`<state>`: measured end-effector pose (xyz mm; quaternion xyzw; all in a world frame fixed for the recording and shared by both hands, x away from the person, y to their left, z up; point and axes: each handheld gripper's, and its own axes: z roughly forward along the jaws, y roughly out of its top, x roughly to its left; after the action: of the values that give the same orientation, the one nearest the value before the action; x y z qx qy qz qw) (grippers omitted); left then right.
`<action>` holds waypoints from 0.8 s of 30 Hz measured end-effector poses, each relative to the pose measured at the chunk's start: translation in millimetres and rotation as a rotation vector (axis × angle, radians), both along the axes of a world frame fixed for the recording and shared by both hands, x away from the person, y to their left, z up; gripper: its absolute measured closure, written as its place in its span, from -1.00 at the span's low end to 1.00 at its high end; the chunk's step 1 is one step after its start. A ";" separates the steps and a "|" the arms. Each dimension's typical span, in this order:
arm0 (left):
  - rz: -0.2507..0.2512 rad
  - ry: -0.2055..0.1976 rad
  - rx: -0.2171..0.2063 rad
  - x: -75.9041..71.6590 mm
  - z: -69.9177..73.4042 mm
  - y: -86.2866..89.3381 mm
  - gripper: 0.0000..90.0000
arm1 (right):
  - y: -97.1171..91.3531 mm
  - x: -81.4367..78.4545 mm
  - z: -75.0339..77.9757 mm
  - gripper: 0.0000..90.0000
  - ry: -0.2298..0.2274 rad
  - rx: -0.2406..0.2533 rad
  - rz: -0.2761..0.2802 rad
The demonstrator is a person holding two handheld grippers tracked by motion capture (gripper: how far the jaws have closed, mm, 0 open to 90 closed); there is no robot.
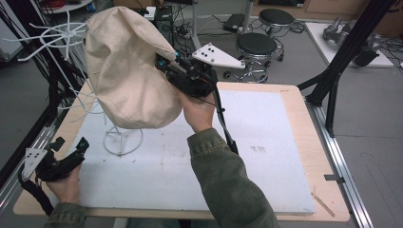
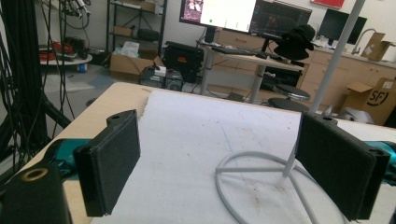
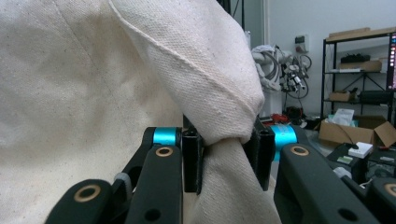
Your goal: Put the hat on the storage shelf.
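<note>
A large cream canvas bag (image 1: 126,66) hangs over a white wire stand (image 1: 122,140) at the left of the table. My right gripper (image 1: 164,62) is held up beside the bag, shut on a bunched fold of its cloth (image 3: 226,154), which is pinched between the two black pads. My left gripper (image 1: 71,146) rests low near the front left corner of the table, open with nothing between its pads (image 2: 109,165). In the left gripper view the ring base of the stand (image 2: 261,179) lies on the white mat ahead of the jaws.
A white mat (image 1: 266,142) covers most of the wooden table (image 1: 311,156). A white multi-arm hanger rack (image 1: 62,33) stands behind the bag. Black stools (image 1: 256,47) and a black frame post (image 1: 347,52) stand beyond the far edge. Cables hang at the left side.
</note>
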<state>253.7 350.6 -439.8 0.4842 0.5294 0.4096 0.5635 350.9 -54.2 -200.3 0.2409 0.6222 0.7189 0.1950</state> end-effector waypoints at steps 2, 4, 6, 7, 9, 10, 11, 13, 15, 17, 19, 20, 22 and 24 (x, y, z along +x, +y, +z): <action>0.000 -0.001 0.000 0.3 -0.2 0.1 -0.68 | -0.4 0.6 -3.7 0.61 0.005 0.004 0.001; 0.000 0.000 0.000 0.6 -0.4 -0.2 -0.68 | -2.1 1.9 -8.1 0.61 0.011 0.002 -0.002; -0.003 -0.001 0.002 0.9 -0.6 -0.4 -0.68 | -4.2 3.5 -13.8 0.61 0.028 0.001 -0.005; -0.003 0.000 0.002 1.0 -0.5 -0.6 -0.68 | -5.1 4.2 -16.6 0.60 0.032 0.002 -0.005; -0.005 0.003 0.005 1.3 -0.6 -1.0 -0.68 | -6.3 4.6 -22.2 0.60 0.036 0.002 -0.002; -0.003 0.002 0.005 1.4 -0.7 -1.3 -0.68 | -6.2 4.6 -24.3 0.60 0.039 -0.002 0.000; -0.003 0.002 0.005 1.4 -0.7 -1.4 -0.68 | -6.3 4.6 -26.3 0.59 0.043 -0.005 -0.001; -0.002 0.000 0.004 1.1 -0.5 -2.0 -0.68 | -6.2 5.5 -29.9 0.59 0.048 -0.002 -0.002; 0.000 -0.002 0.009 0.9 -0.3 -1.6 -0.68 | -5.6 7.1 -31.8 0.58 0.060 -0.002 0.004; 0.000 0.000 0.009 1.0 -0.5 -1.3 -0.67 | -2.9 8.9 -34.0 0.56 0.067 -0.016 0.011; -0.001 0.000 0.007 1.2 -0.7 -0.9 -0.68 | 1.3 11.1 -37.8 0.45 0.076 -0.042 0.007; -0.001 0.000 0.007 1.2 -0.7 -0.8 -0.67 | 2.7 11.9 -40.3 0.42 0.085 -0.044 0.008; -0.002 0.004 0.005 1.0 -0.8 -0.5 -0.67 | 4.5 13.5 -45.6 0.39 0.086 -0.056 -0.006; -0.002 0.004 0.005 1.0 -0.9 -0.4 -0.67 | 6.2 15.3 -50.7 0.38 0.098 -0.076 -0.018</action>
<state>254.7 350.1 -440.7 0.4869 0.5290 0.4094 0.5617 366.2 -48.0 -251.0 0.2741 0.6555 0.6803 0.1798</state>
